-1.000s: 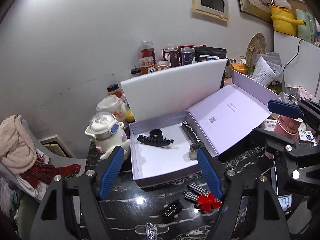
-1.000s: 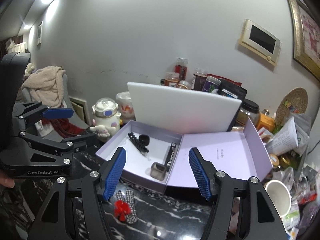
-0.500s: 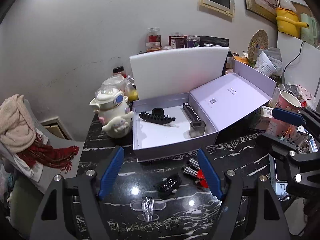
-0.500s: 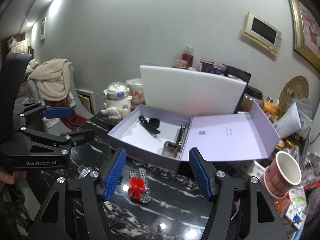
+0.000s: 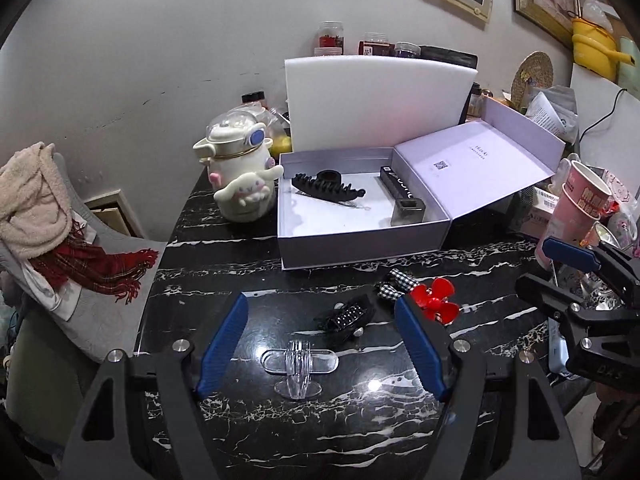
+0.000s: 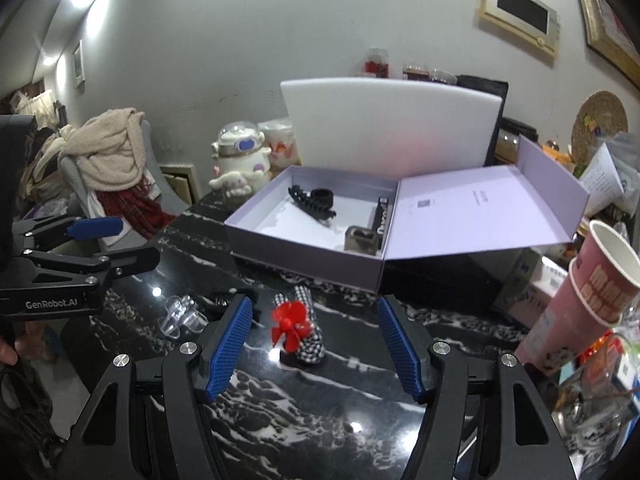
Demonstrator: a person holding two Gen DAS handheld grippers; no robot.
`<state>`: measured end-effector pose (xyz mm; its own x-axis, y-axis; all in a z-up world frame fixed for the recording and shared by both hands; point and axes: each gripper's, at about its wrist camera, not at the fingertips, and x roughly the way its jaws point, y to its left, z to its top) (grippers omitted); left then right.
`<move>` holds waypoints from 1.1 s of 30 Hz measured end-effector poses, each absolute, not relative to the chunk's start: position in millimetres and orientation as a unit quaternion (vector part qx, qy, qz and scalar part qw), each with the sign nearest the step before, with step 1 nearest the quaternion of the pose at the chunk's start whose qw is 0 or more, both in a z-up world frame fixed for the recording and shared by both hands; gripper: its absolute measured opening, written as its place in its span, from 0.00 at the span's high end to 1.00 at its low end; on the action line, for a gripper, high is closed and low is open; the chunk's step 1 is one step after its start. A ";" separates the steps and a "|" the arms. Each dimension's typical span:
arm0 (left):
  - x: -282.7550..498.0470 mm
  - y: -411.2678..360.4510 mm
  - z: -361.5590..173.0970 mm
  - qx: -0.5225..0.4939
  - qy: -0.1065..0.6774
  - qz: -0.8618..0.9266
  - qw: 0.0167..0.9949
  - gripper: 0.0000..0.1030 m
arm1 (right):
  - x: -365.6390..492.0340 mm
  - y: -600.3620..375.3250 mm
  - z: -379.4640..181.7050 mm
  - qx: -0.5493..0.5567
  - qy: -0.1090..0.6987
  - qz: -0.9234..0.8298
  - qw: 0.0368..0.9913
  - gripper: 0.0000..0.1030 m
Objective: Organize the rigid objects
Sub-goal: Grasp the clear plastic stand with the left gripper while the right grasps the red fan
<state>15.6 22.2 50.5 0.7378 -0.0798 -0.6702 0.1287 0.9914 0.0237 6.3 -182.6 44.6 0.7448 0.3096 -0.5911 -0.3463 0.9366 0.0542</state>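
An open lilac box (image 5: pixel 360 248) (image 6: pixel 304 258) stands on the black marble table; inside lie a black claw clip (image 5: pixel 326 187) (image 6: pixel 310 200), a black bar (image 5: pixel 396 184) and a grey block (image 5: pixel 407 210) (image 6: pixel 360 240). In front of it on the table lie a clear clip (image 5: pixel 298 362) (image 6: pixel 180 316), a small black studded clip (image 5: pixel 344 316) and a checkered clip with a red flower (image 5: pixel 434 300) (image 6: pixel 298 326). My left gripper (image 5: pixel 320 346) hangs open above the clear clip. My right gripper (image 6: pixel 314 344) is open over the checkered clip, touching nothing.
A white cartoon teapot (image 5: pixel 240 176) stands left of the box, a white foam board (image 5: pixel 376 100) behind it with jars. Stacked pink paper cups (image 6: pixel 592 292) and clutter crowd the right. A chair with a beige towel (image 5: pixel 28 200) sits at the left table edge.
Both grippers have come down toward the table, so the box and the loose clips now sit higher and larger in view. Jaw width is unchanged.
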 end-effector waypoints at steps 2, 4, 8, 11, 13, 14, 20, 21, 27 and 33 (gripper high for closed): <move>15.1 22.1 46.3 0.034 0.356 -0.056 0.932 0.27 | 9.5 -182.9 37.1 -0.025 0.320 0.176 0.930 0.36; 15.1 21.5 40.5 0.036 0.354 -0.061 0.932 0.27 | 12.9 -182.2 29.2 -0.020 0.328 0.180 0.927 0.36; 17.9 21.2 26.6 0.038 0.365 -0.066 0.928 0.27 | 21.1 -176.5 13.5 -0.026 0.341 0.181 0.922 0.36; 20.8 24.0 14.0 0.025 0.379 -0.063 0.923 0.27 | 26.8 -171.6 3.6 -0.029 0.351 0.189 0.917 0.36; 22.5 26.5 7.6 0.017 0.384 -0.066 0.921 0.27 | 31.7 -168.0 -3.3 -0.030 0.359 0.196 0.912 0.36; 23.0 27.6 4.9 0.015 0.386 -0.066 0.920 0.27 | 33.9 -166.3 -6.3 -0.031 0.362 0.198 0.910 0.36; 30.3 36.1 -11.1 0.005 0.407 -0.053 0.912 0.27 | 48.0 -156.3 -20.8 -0.038 0.376 0.213 0.901 0.36; 32.2 38.2 -14.2 0.000 0.411 -0.052 0.910 0.27 | 51.3 -154.6 -23.6 -0.038 0.379 0.215 0.899 0.36; 37.9 49.8 -30.1 -0.033 0.427 -0.051 0.902 0.27 | 61.2 -148.3 -32.5 -0.043 0.386 0.218 0.895 0.36; 45.7 56.4 -46.8 -0.048 0.449 -0.052 0.891 0.27 | 71.0 -145.4 -44.4 -0.027 0.403 0.226 0.886 0.47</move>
<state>45.7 56.4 -46.8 0.5909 -0.1360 -0.7952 0.0495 0.9899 -0.1325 71.0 -145.4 -44.4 0.5729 0.3781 -0.7272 -0.4223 0.8966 0.1335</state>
